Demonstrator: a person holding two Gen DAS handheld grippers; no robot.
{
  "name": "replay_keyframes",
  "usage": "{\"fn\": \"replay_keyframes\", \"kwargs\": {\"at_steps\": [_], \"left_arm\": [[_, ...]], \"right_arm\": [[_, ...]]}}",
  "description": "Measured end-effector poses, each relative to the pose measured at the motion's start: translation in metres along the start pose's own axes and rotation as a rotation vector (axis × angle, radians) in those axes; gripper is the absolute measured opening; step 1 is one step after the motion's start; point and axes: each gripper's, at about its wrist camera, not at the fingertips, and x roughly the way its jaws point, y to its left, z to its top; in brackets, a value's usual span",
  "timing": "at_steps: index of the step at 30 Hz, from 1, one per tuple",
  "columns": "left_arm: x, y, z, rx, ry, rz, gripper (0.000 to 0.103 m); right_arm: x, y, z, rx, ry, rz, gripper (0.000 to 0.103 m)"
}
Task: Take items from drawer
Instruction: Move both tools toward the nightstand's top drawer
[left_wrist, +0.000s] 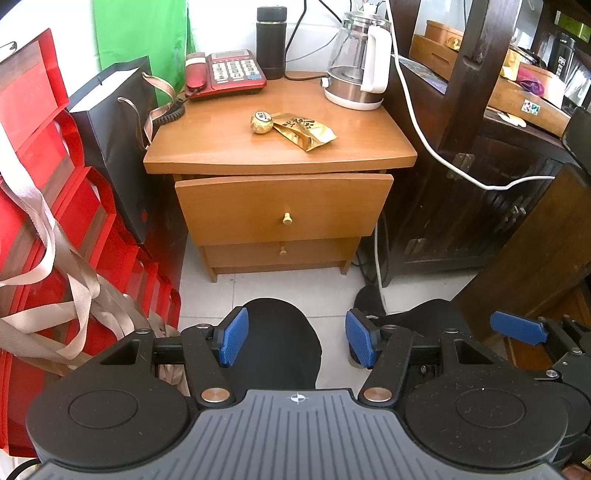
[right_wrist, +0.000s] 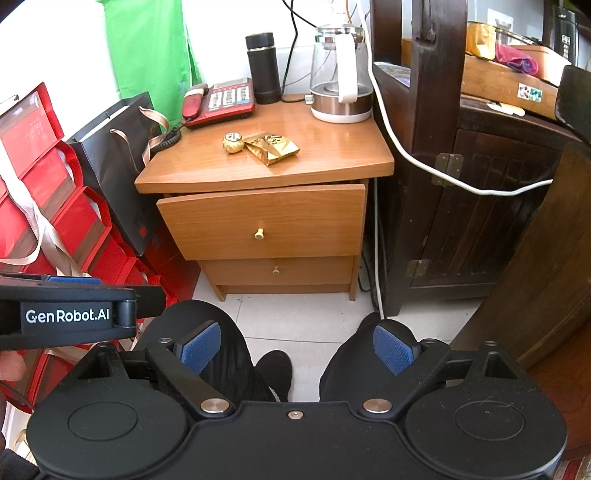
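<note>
Red gift boxes (left_wrist: 33, 206) stack at the far left beside a dark bag (left_wrist: 110, 122). The left gripper (left_wrist: 295, 341) hangs released and empty, near, over the person's knees. Farther off, the top drawer (left_wrist: 284, 206) stands slightly pulled out; a gold ball (left_wrist: 261, 122) and gold packet (left_wrist: 304, 131) touch on the nightstand (left_wrist: 221, 147). The right gripper (right_wrist: 297, 350) is likewise spread, holding nothing

Foil ball (left_wrist: 262, 122) left of packet (left_wrist: 304, 130) on nightstand (left_wrist: 221, 147), drawer (left_wrist: 282, 205) below
</note>
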Motion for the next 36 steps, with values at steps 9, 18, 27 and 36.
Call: {"fn": "replay_keyframes", "kwargs": {"at_steps": [9, 18, 27, 36], "left_arm": [[0.002, -0.001, 0.000, -0.006, 0.018, 0.005, 0.062], [0.009, 0.006, 0.002, -0.006, 0.034, -0.009, 0.062], [0.019, 0.007, 0.009, -0.021, 0.046, -0.001, 0.062], [0.034, 0.014, 0.018, -0.039, 0.082, 0.001, 0.062]], "right_arm": [[-0.003, -0.001, -0.002, -0.002, -0.012, 0.008, 0.089], [0.004, 0.003, 0.001, -0.015, 0.007, -0.001, 0.089], [0.014, 0.006, 0.006, -0.045, 0.017, 0.000, 0.089], [0.025, 0.005, 0.012, -0.052, 0.034, -0.001, 0.089]]}}
